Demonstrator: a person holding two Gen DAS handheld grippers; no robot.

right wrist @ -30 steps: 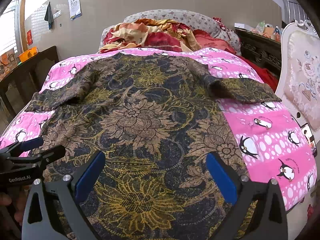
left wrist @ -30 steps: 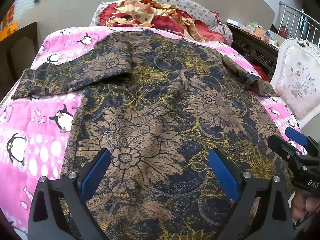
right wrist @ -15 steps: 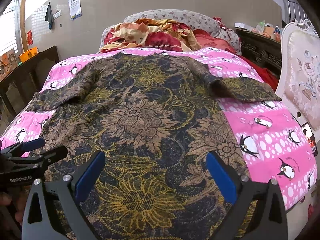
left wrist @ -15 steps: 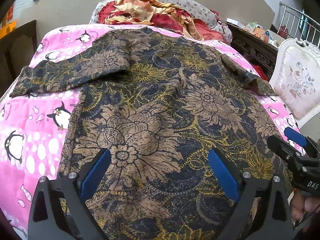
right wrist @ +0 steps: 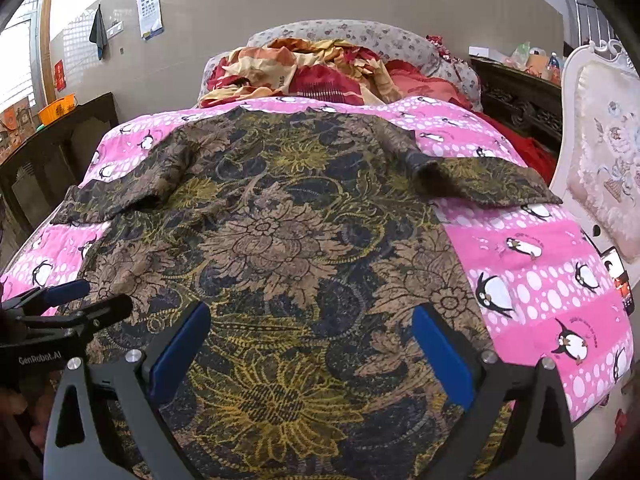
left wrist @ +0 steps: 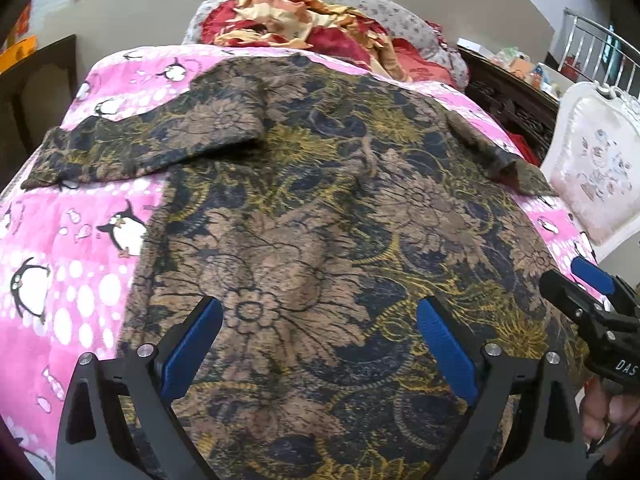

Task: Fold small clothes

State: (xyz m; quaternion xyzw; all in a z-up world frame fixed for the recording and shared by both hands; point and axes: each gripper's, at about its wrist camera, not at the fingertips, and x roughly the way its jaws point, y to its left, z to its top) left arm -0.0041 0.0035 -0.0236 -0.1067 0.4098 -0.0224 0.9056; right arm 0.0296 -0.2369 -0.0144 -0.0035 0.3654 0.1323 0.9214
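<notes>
A dark shirt with a brown and gold flower print (left wrist: pixel 320 208) lies spread flat on the pink penguin bedspread (left wrist: pixel 60 264), both sleeves stretched out to the sides; it also shows in the right wrist view (right wrist: pixel 280 240). My left gripper (left wrist: pixel 320 344) is open and empty above the shirt's near hem. My right gripper (right wrist: pixel 312 344) is open and empty above the hem, right of the left one. The right gripper shows at the right edge of the left wrist view (left wrist: pixel 592 300); the left gripper shows at the left edge of the right wrist view (right wrist: pixel 72 300).
A heap of red and orange bedding (right wrist: pixel 320 72) and a flowered pillow (right wrist: pixel 360 36) lie at the head of the bed. A white padded chair (right wrist: pixel 604 144) stands right of the bed. Dark wooden furniture (right wrist: pixel 52 152) stands on the left.
The left gripper has tilted and shifted slightly, so the shirt sits lower and more to the right in its view. The right gripper has barely moved. Both stay open.
</notes>
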